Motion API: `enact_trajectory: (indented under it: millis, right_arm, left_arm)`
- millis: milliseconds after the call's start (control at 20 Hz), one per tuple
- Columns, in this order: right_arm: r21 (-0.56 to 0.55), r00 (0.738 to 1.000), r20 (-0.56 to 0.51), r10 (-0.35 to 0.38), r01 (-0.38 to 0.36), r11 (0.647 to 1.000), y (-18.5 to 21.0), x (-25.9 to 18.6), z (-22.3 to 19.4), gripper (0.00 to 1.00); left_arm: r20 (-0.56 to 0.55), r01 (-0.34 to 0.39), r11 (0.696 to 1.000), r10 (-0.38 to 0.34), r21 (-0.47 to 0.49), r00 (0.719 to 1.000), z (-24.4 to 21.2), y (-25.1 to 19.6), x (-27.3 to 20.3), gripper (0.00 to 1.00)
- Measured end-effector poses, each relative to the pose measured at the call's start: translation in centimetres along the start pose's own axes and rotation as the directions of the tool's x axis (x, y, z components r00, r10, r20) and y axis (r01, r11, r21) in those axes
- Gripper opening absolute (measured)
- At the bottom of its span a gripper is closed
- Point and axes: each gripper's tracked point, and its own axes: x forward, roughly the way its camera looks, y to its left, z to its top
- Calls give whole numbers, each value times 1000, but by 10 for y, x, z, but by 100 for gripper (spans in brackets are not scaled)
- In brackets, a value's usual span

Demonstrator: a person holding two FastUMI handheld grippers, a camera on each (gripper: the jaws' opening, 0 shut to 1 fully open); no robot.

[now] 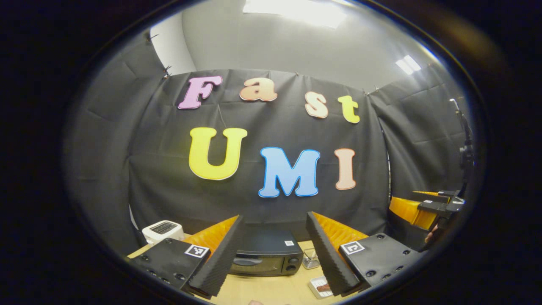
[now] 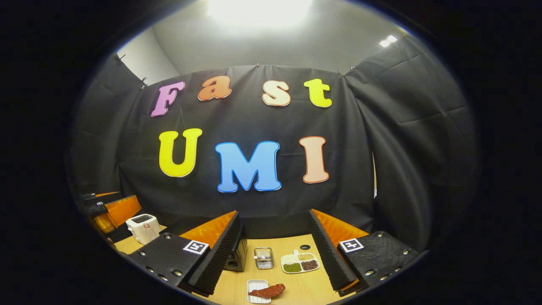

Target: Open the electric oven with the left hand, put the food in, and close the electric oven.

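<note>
While oven (image 1: 267, 255) sits closed, left claw (image 1: 274, 254) open

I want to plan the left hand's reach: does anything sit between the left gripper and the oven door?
Nothing visible does. The left gripper is open and faces the oven with bare table between; the door looks closed.

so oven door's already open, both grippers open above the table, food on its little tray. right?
Not quite: the oven door is shut, as the left gripper view shows. The rest holds: left gripper and right gripper are open, and the food lies on its tray.
</note>
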Motion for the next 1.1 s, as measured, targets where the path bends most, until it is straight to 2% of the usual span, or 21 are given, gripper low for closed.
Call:
enact_trajectory:
  millis: [150,200,250,550,700,850,1100]
  right_arm:
    - [-11,1000,-6,-19,19,1000,2,-3,-3,96]
    - [-13,1000,-15,-18,18,1000,3,-3,-6,96]
    - [-14,1000,-22,-15,14,1000,5,-3,-9,96]
    - [-10,997,-64,50,-51,999,11,11,-30,96]
    - [27,992,-106,69,-67,997,10,26,-46,96]
    - [39,989,-127,76,-71,997,3,41,-53,96]
    - [25,987,-146,70,-67,997,-15,59,-62,96]
  left_arm:
    - [-24,19,1000,-19,1,1000,-8,7,5,97]
    - [-42,26,1000,-26,-5,999,-16,8,9,100]
    - [-65,26,1000,-27,-11,998,-25,11,13,97]
    - [-223,-27,1000,28,6,974,-99,38,60,100]
    - [-327,-55,998,50,-4,944,-151,52,91,100]
    - [-434,-74,997,62,-10,899,-205,64,122,97]
    - [-525,-105,994,105,31,845,-264,83,161,100]
